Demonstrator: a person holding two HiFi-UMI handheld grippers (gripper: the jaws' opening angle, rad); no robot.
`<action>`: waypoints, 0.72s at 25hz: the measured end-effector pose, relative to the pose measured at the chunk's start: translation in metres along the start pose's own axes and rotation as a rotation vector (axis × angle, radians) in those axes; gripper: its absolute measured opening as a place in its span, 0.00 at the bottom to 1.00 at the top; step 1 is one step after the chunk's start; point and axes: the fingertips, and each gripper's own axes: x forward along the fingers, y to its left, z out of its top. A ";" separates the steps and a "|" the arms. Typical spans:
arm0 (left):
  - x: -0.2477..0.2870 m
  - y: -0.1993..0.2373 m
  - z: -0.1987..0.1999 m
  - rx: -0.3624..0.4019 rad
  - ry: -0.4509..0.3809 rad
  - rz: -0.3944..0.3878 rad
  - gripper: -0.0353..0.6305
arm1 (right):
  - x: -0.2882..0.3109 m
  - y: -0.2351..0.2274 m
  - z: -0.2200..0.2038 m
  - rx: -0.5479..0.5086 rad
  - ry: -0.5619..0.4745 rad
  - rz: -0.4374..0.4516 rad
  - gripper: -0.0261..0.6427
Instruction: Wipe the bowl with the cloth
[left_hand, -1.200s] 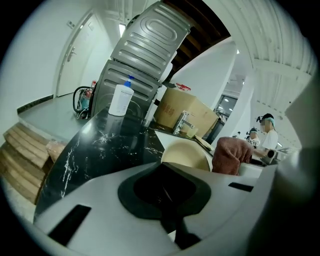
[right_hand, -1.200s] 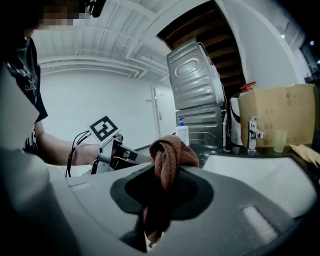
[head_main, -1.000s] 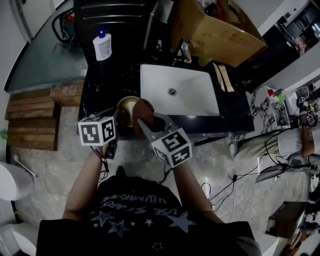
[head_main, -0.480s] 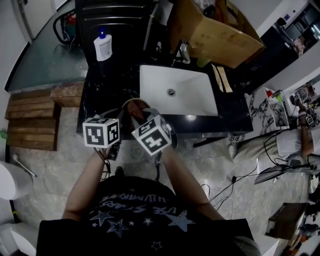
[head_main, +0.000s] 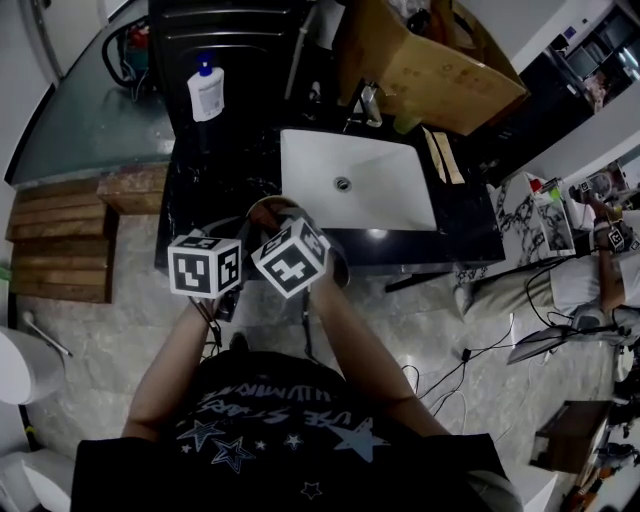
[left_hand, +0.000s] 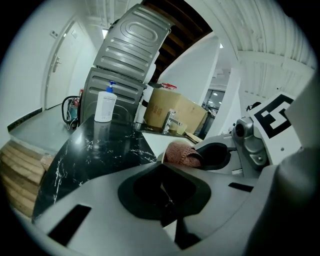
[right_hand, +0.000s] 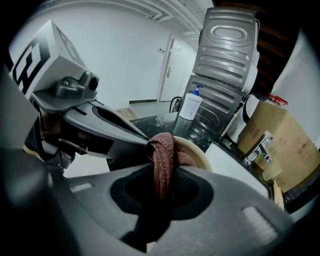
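Black marble counter (head_main: 195, 185), white sink (head_main: 395, 195), soap bottle (head_main: 205, 92); cloth (right_hand: 162, 155) against bowl (right_hand: 199, 152)

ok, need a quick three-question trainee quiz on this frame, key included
1. Multiple choice: what is the right claw shut on? A) sponge B) cloth C) brush
2. True or false: the white pump bottle lies tipped over on the black counter.
3. Fill in: the left claw grips the rim of the ____.

Key:
1. B.
2. False; it stands upright.
3. bowl.
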 end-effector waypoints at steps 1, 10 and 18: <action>0.000 0.001 -0.001 0.000 0.004 -0.007 0.07 | 0.003 0.000 0.001 -0.008 0.006 -0.003 0.15; -0.002 0.011 0.001 0.002 0.007 -0.055 0.07 | 0.017 -0.009 0.007 -0.024 0.071 -0.081 0.15; -0.003 0.034 0.010 -0.017 -0.032 -0.077 0.07 | 0.028 -0.024 0.006 -0.021 0.142 -0.162 0.15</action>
